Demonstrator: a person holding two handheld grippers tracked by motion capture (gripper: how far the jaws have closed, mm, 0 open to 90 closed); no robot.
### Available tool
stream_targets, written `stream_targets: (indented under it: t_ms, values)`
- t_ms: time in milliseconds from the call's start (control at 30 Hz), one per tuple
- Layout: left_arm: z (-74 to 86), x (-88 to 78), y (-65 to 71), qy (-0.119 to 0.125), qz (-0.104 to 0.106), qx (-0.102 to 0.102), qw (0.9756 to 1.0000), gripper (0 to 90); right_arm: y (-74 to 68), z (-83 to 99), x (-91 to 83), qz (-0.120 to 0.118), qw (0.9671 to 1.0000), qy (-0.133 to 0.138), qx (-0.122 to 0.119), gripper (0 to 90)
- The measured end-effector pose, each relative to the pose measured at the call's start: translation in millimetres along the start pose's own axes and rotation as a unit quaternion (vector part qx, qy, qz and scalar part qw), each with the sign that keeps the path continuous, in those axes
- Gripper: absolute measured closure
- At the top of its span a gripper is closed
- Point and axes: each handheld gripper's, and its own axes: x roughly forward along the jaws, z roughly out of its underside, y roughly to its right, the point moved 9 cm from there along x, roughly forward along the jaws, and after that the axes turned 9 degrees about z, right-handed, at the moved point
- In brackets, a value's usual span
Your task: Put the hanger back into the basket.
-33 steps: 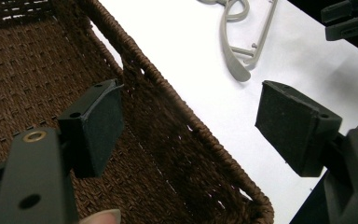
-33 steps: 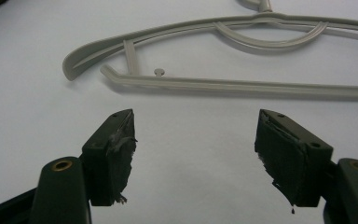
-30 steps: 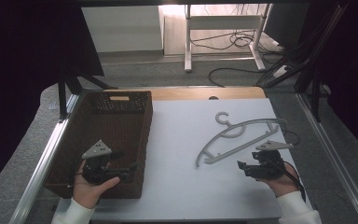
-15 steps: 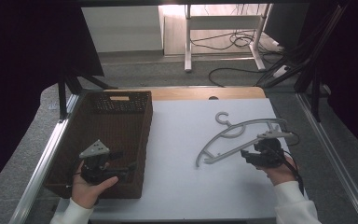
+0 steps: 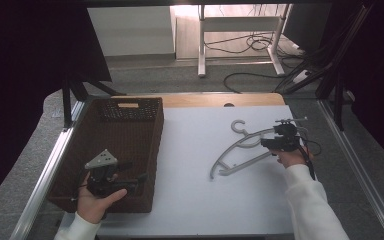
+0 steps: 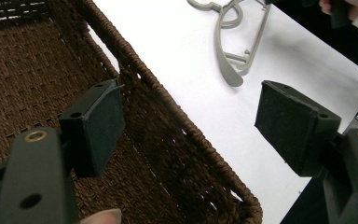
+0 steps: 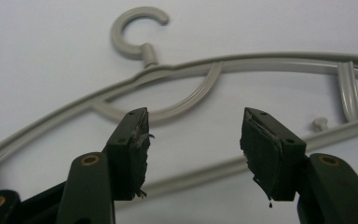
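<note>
right gripper (image 5: pixel 271 143): we see it over the right part of the table, at the hanger's right end, held in the person's right hand (image 5: pixel 290 156). Its jaws stand apart and have just been closing a bit, but nothing sits between the pads. In the right gripper view (image 7: pixel 193 149) the hanger's bars run behind and below the gap, not in it, as far as we can tell.

hanger (image 5: pixel 240 152): grey plastic, lying flat on the white table top. Hook (image 5: pixel 238 125) points toward 12 o'clock, the long arm slants down toward 7 o'clock. In the right gripper view the hook (image 7: pixel 137 28) sits at about 11 o'clock from the jaws, with the curved brace just past the left pad.

left gripper (image 5: pixel 130 185): held in the left hand (image 5: pixel 96 202) at the near end of the basket, with the grey three-cornered plate on top. Jaws wide apart and clamped on nothing. In the left gripper view (image 6: pixel 191 126) one pad hangs inside the basket and the other over the table, so they straddle the basket's right wall.

basket (image 5: pixel 156 145): dark brown wicker, rectangular, on the left side of the table, roughly 9 o'clock from the hanger and well apart from it. We can't spot anything in it.

table (image 5: pixel 190 165): white top with a wooden strip along the far edge.
</note>
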Motion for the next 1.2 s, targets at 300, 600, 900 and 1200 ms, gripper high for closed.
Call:
stream_targets:
  t_ms: [300,600,900,1200]
  values:
    - [2.3,-1.3,-5.5,0.0,-0.002,-0.005,1.0,22.9,-0.7,-19.0,35.2,0.004,0.9979,-0.036,0.054,46.6]
    - [2.4,1.1,-5.0,-0.002,0.001,-0.003,1.0,22.9,0.8,-20.2,53.6,0.023,0.995,-0.061,0.076,54.0]
    - [2.9,1.6,-5.1,-0.004,0.002,-0.001,1.0,22.8,0.3,-16.8,65.5,0.044,0.9918,-0.082,0.087,62.2]
    - [3.5,1.9,-7.1,-0.005,0.001,0.0,1.0,22.8,-1.5,-14.4,72.4,0.047,0.9903,-0.09,0.094,69.2]
